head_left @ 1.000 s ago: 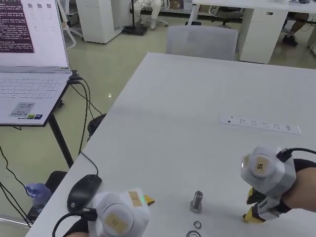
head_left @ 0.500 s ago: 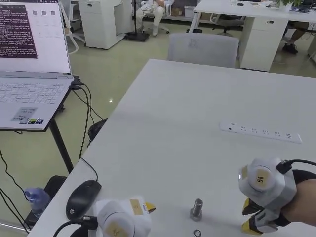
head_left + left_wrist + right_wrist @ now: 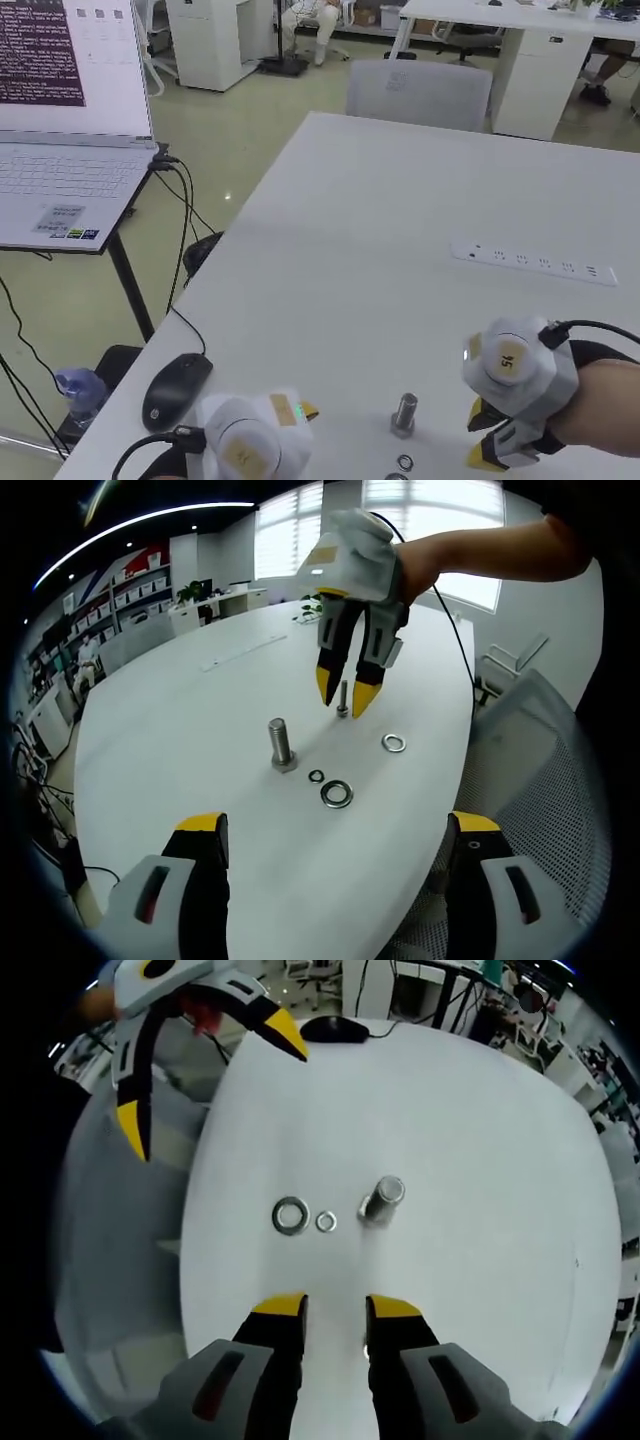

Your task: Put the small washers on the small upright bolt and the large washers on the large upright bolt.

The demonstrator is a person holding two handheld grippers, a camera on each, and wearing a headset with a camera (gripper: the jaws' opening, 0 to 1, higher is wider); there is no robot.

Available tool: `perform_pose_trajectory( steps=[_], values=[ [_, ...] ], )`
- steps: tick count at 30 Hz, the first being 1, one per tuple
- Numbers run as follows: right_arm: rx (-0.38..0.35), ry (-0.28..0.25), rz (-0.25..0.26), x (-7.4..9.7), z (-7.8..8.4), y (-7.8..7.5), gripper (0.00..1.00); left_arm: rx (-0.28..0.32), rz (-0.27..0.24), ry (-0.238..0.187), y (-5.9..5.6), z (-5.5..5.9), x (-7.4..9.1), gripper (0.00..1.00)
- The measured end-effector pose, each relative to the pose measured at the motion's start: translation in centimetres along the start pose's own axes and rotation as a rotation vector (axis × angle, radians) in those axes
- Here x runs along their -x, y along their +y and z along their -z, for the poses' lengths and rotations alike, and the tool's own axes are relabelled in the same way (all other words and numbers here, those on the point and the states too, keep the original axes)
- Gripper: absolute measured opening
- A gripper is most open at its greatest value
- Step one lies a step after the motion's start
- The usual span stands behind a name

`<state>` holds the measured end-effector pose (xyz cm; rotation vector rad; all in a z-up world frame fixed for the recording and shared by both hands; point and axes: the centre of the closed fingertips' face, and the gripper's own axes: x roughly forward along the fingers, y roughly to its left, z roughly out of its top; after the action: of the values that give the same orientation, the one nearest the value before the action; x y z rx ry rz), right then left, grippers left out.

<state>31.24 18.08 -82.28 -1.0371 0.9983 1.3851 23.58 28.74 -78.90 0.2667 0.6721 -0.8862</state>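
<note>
Standing upright on the white table (image 3: 380, 230), the large bolt (image 3: 282, 746) has a small washer (image 3: 316, 776) and a large washer (image 3: 337, 794) lying flat just beside its base — a third washer (image 3: 393, 743) lies a little farther off. Beyond the large bolt in the left gripper view, the small bolt (image 3: 342, 694) stands between the slightly parted jaws of the right gripper (image 3: 341, 702). The left gripper (image 3: 212, 1100) hangs near the large bolt, jaws wide apart — a black mouse (image 3: 175, 390) and a power strip (image 3: 530, 262) lie well away from it.

Laptop (image 3: 60, 180) left; mouse (image 3: 176, 390) at table (image 3: 380, 230) edge; power strip (image 3: 535, 263) right; grey chair (image 3: 418, 92) beyond.
</note>
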Motion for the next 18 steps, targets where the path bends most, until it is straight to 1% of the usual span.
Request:
perform_pose_trajectory(
  steps=[3, 10, 14, 18],
  values=[
    [0.011, -0.007, -0.006, -0.2, -0.5, 0.2, 0.25, 0.0, -0.008, -0.001, 0.1, 0.1, 0.0, 0.9],
    [0.048, -0.011, -0.012, -0.8, -1.4, 0.3, 0.25, -0.001, -0.002, 0.001, 0.0, 0.5, -0.2, 0.9],
    [0.068, -0.02, -0.021, -1.1, -2.0, 0.7, 0.25, -0.006, 0.003, 0.0, -0.2, 0.4, -0.3, 0.9],
    [0.078, -0.023, -0.026, -1.4, -2.3, 0.7, 0.25, -0.009, 0.006, 0.0, -0.2, 0.4, -0.3, 0.9]
  ],
)
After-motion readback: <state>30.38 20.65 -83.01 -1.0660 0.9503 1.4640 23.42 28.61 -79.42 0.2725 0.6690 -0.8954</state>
